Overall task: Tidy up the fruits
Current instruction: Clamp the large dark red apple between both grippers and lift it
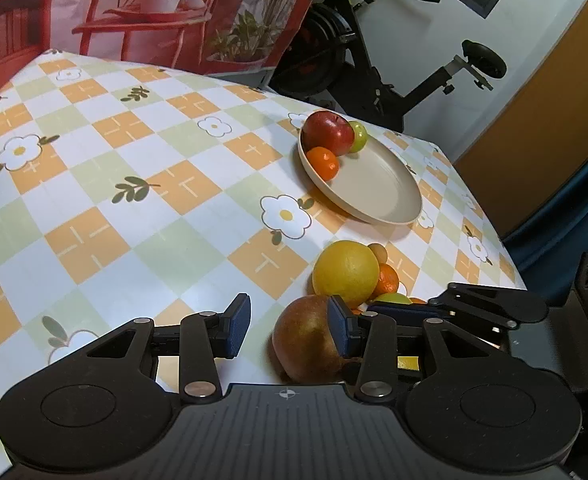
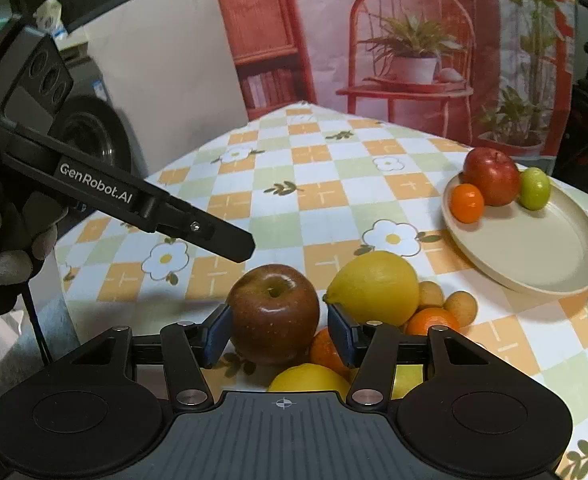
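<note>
A dark red apple (image 2: 274, 312) sits on the checked tablecloth beside a lemon (image 2: 376, 288), tangerines (image 2: 432, 320) and small tan fruits (image 2: 460, 306). My right gripper (image 2: 280, 336) straddles this apple: the left pad touches its side and a narrow gap remains at the right pad. My left gripper (image 1: 290, 326) stands open just left of the same apple (image 1: 306, 340), holding nothing. A beige plate (image 2: 534, 248) further back holds a bright red apple (image 2: 492, 176), a tangerine (image 2: 467, 203) and a green fruit (image 2: 535, 188).
Another yellow fruit (image 2: 308, 378) lies close under my right gripper. The table edge (image 1: 506, 248) drops off just right of the fruit pile. An exercise bike (image 1: 374, 60) stands behind the table, and a printed backdrop (image 2: 414, 60) hangs at its far side.
</note>
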Available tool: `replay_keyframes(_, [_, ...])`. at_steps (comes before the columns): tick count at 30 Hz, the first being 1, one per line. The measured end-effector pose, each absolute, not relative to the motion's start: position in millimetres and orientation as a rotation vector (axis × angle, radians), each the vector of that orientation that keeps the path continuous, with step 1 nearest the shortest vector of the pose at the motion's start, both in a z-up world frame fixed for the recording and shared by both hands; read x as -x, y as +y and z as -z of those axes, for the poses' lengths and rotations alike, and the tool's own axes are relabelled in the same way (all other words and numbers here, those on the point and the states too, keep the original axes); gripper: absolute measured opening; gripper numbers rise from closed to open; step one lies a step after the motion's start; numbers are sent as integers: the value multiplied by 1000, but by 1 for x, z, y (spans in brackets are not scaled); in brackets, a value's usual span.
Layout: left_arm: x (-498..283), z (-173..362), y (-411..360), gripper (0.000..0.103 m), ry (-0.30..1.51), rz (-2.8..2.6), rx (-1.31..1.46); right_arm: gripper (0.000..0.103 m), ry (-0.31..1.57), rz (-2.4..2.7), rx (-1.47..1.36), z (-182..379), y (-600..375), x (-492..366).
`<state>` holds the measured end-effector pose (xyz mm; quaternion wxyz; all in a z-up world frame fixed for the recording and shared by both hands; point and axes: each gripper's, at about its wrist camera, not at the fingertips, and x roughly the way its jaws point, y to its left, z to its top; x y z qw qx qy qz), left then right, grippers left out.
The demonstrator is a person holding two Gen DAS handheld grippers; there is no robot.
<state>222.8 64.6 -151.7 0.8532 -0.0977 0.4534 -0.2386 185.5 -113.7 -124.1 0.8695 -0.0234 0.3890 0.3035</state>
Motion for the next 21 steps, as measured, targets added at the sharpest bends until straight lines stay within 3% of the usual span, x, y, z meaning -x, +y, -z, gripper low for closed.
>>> replay_keyframes(21, [-235, 174, 66, 43, 1027, 576, 296, 57, 862, -667, 107, 136, -98, -195])
